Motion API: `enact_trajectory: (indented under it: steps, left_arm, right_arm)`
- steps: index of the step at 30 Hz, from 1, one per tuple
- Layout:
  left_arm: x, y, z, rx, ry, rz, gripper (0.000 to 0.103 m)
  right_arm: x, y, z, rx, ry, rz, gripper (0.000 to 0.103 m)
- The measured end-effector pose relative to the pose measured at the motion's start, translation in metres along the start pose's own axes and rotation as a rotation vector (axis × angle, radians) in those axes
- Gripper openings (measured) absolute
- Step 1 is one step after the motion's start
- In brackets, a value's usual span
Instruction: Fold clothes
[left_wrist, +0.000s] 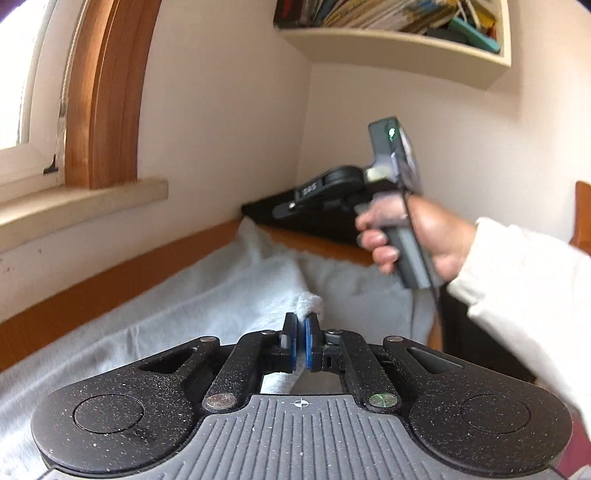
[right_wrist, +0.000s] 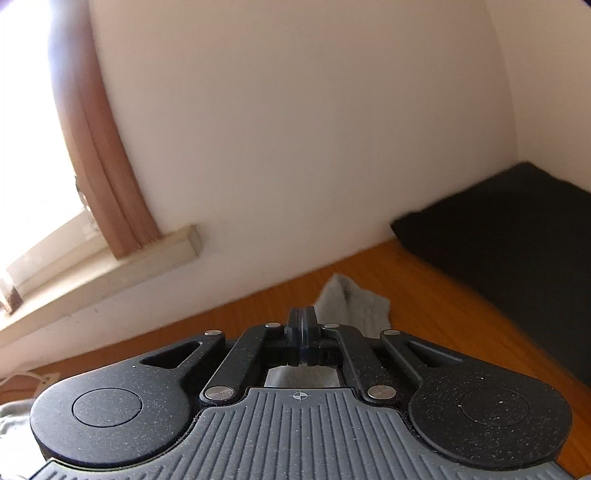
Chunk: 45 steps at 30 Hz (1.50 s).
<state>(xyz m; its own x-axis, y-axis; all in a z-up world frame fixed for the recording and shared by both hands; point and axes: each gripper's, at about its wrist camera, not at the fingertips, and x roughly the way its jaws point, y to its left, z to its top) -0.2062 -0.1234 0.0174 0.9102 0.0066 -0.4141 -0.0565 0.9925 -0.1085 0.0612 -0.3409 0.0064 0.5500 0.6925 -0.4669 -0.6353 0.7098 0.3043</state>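
- Left wrist view: the left gripper (left_wrist: 300, 325) has its blue pads pressed together on a fold of the pale grey garment (left_wrist: 221, 291), which rises to a peak at the fingertips.
- The garment lies spread over the wooden table (left_wrist: 66, 314), reaching toward the wall below the window sill (left_wrist: 85, 206).
- The right hand (left_wrist: 410, 236), in a white sleeve (left_wrist: 517, 280), holds its gripper's handle above the far part of the cloth.
- Right wrist view: the right gripper (right_wrist: 302, 321) is clamped on an edge of the grey cloth, whose corner sticks up just beyond the fingertips.
- A black pad (right_wrist: 517, 236) lies in the table's far corner; a bookshelf (left_wrist: 399, 51) hangs on the wall above.
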Motion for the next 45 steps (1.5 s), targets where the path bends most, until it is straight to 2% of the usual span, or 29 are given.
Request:
enact_trajectory:
  steps: [1,2,3,5,9,12,17,19,20,23,24,26,30,31,33,36,37,39,42,45]
  left_arm:
    - [0.001,0.0,-0.001,0.0,0.002,0.004,0.004]
    - [0.003,-0.001,-0.002,-0.001,0.005,0.008,0.004]
    - [0.004,-0.001,-0.002,-0.001,0.007,0.013,0.004]
    - [0.007,-0.001,-0.003,-0.004,0.01,0.022,0.004]
    - [0.009,0.001,-0.001,-0.015,-0.003,0.038,0.004]
    - [0.01,0.002,0.001,-0.021,-0.02,0.044,0.004]
    - [0.008,0.004,0.004,-0.026,-0.042,0.034,0.004]
    - [0.007,0.004,0.003,-0.021,-0.04,0.029,0.004]
    - [0.006,0.003,0.003,-0.017,-0.039,0.021,0.004]
    - [0.003,0.0,0.002,-0.003,-0.029,-0.013,0.004]
    - [0.005,-0.001,0.001,0.004,-0.012,-0.025,0.004]
    - [0.009,-0.003,0.0,0.014,0.029,-0.034,0.004]
    - [0.01,-0.005,0.001,0.01,0.05,-0.02,0.006]
    - [0.01,-0.004,0.002,0.007,0.048,-0.02,0.013]
    - [0.009,-0.004,0.005,-0.002,0.044,-0.024,0.02]
    - [0.004,-0.005,0.011,-0.009,0.038,-0.04,0.022]
    - [0.002,-0.005,0.014,-0.018,0.032,-0.047,0.031]
    - [0.001,-0.007,0.018,-0.03,0.016,-0.049,0.043]
    - [0.015,-0.014,0.023,-0.008,0.039,-0.01,0.044]
    - [0.041,-0.018,0.029,0.013,0.093,0.037,0.044]
  right_arm:
    - [-0.003,-0.001,-0.004,0.003,0.015,0.006,0.007]
    - [-0.007,-0.003,-0.008,0.005,0.028,0.012,0.012]
    - [-0.011,-0.005,-0.012,0.008,0.042,0.019,0.022]
    - [-0.018,-0.009,-0.02,0.024,0.072,0.033,0.034]
    - [-0.025,-0.015,-0.032,0.069,0.136,0.064,0.04]
    - [-0.015,-0.009,-0.036,0.076,0.175,0.084,0.04]
    - [0.009,0.0,-0.034,0.055,0.195,0.066,0.039]
    - [0.013,-0.003,-0.03,0.063,0.173,0.066,0.012]
    - [0.016,-0.004,-0.028,0.067,0.162,0.074,0.002]
    - [0.005,-0.005,-0.013,0.068,0.015,0.054,0.001]
    - [0.001,-0.004,-0.007,0.067,-0.04,0.041,0.002]
    - [-0.003,-0.006,0.002,0.072,-0.087,0.021,0.002]
    - [0.001,-0.004,-0.001,0.019,-0.018,0.002,0.002]
    - [0.0,-0.003,-0.004,0.001,-0.001,0.01,0.002]
    - [-0.008,0.002,-0.013,-0.055,0.019,0.003,0.006]
    - [-0.021,0.005,-0.027,-0.104,0.06,0.016,0.007]
    - [-0.024,0.006,-0.032,-0.117,0.075,0.015,0.008]
    - [-0.024,0.003,-0.037,-0.107,0.121,0.01,0.016]
    - [-0.017,-0.008,-0.04,-0.026,0.163,0.041,0.031]
    - [-0.006,-0.01,-0.039,0.03,0.182,0.078,0.035]
